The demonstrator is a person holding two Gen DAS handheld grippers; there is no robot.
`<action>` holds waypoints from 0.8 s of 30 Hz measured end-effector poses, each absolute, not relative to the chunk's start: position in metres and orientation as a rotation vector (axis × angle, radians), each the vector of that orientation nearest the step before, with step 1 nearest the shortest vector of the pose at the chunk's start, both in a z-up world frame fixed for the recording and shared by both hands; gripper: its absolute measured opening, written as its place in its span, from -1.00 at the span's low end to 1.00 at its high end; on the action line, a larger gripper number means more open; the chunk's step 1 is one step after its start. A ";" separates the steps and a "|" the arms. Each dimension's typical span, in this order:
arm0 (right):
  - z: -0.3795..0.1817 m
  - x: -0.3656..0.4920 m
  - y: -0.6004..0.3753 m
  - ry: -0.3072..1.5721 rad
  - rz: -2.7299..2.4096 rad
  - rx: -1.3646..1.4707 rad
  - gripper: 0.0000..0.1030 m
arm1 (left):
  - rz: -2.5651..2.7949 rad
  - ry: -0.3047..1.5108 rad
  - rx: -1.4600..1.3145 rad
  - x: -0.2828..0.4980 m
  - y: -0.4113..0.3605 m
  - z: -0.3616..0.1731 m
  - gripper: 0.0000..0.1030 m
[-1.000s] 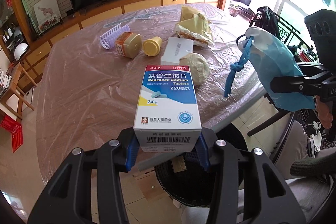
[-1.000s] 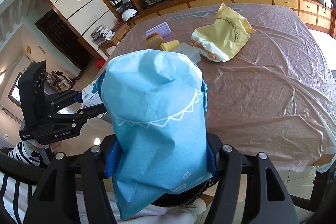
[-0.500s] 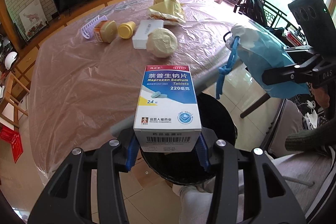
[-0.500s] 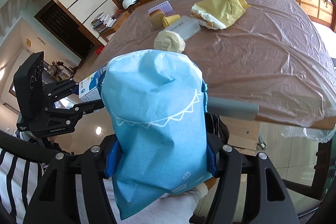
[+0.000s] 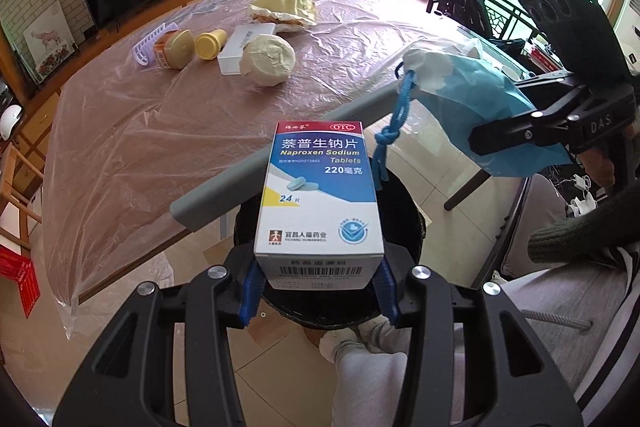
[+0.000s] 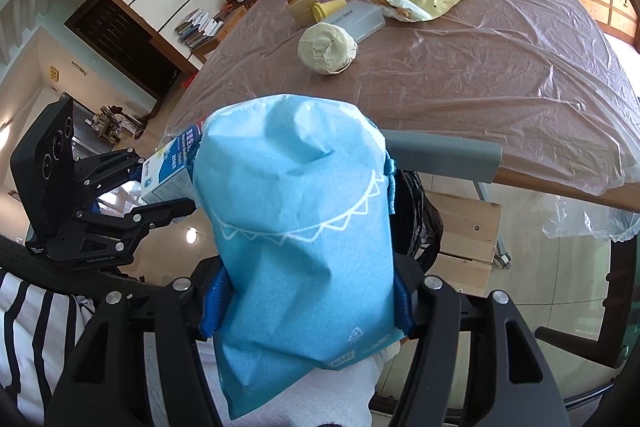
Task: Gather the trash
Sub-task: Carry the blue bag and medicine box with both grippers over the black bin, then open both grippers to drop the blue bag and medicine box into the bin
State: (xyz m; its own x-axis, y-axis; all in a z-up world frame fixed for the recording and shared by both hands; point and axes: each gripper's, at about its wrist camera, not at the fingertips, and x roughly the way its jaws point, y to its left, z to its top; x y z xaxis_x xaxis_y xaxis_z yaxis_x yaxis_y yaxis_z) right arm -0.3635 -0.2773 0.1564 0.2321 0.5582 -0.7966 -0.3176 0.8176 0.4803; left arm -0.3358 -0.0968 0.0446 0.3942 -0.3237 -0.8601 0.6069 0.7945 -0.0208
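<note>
Plastic-covered table [image 5: 120, 147] edge beside black bin [image 5: 404, 211], left gripper [image 5: 320, 291] clamping medicine box [image 5: 320, 203], right gripper [image 6: 308, 303] clamping blue bag [image 6: 296, 227].

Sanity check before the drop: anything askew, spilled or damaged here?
Nothing spilled or damaged. The medicine box sits square in the left tool over the black bin. The blue drawstring bag in the right tool is crumpled, its cord dangling. The table film is wrinkled.
</note>
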 end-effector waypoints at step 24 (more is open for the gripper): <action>0.100 -0.364 -0.237 1.326 0.578 0.109 0.21 | -0.486 1.160 0.319 -0.319 -0.100 -0.025 -0.09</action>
